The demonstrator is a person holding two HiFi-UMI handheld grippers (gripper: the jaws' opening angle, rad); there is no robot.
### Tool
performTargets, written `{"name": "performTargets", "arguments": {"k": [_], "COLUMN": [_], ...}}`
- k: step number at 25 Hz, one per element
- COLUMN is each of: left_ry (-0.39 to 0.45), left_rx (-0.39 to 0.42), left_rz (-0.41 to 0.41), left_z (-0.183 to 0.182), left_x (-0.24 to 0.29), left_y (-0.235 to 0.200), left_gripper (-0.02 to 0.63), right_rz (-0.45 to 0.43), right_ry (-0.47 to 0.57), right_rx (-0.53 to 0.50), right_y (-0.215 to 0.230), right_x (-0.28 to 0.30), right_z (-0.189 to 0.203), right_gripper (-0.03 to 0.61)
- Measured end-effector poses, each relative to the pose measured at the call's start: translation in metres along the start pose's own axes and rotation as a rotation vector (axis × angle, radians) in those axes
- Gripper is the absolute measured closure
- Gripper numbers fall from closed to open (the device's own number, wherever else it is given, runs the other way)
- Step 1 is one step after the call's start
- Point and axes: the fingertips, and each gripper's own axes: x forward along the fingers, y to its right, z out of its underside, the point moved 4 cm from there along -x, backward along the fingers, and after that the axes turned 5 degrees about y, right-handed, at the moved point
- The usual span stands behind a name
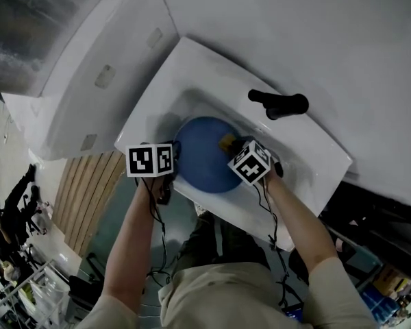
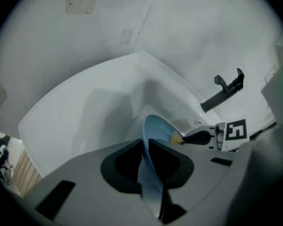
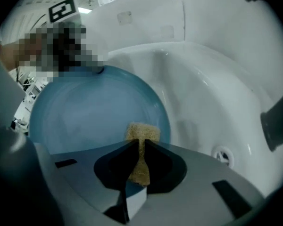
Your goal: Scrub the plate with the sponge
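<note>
Dim, cool, greyish light fills the room. The white sink (image 1: 212,67) glows softly, with gentle shadow pooled in its bowl; the blue plate (image 3: 94,112) looks muted, slightly hazy. Both gripper views bulge fisheye-wise, corners black, nearest foreground unfocused.

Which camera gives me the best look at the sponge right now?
The right gripper view: the sponge sits mid-frame, pinched in the right gripper's jaws, the plate behind it. The head view shows only a yellow speck beside that gripper's cube; the left gripper view, a small yellow tip at the plate's rim.
</note>
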Motion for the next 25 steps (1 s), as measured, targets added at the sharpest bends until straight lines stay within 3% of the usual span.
{"name": "performTargets", "arguments": {"k": [4, 8, 12, 15, 20, 23, 25], "left_ry": [-0.002, 0.000, 0.001, -0.002, 0.006, 0.013, 0.017], "left_rx": [0.005, -0.004, -0.006, -0.017, -0.017, -0.025, -0.035], "left_rz": [0.001, 0.008, 0.013, 0.027, 0.019, 0.015, 0.016], "left_z": [0.003, 0.003, 0.001, 0.002, 0.002, 0.002, 0.002], "left_x": [0.001, 0.000, -0.001, -0.002, -0.002, -0.003, -0.004], "left_y": [0.001, 0.001, 0.001, 0.001, 0.001, 0.001, 0.001], "left_gripper": [0.563, 0.563, 0.561, 0.549, 0.548, 0.546, 0.545], "right_rz": [-0.143, -0.342, -0.427, -0.385, -0.210, -0.103, -0.030], "right_ry": [-0.029, 0.063, 0.162, 0.233, 0.284, 0.316, 0.278], "right_rx": [0.002, 0.099, 0.163, 0.185, 0.162, 0.216, 0.239], "right_y": [-0.039, -0.081, -0.099, -0.100, -0.078, -0.050, -0.027], "right_x": [-0.033, -0.048, -0.046, -0.031, -0.004, 0.012, 0.019], "right_z": [0.014, -0.002, -0.028, -0.051, -0.082, -0.085, -0.074], "right_gripper": [0.529, 0.529, 0.527, 0.526, 0.526, 0.528, 0.528]}}
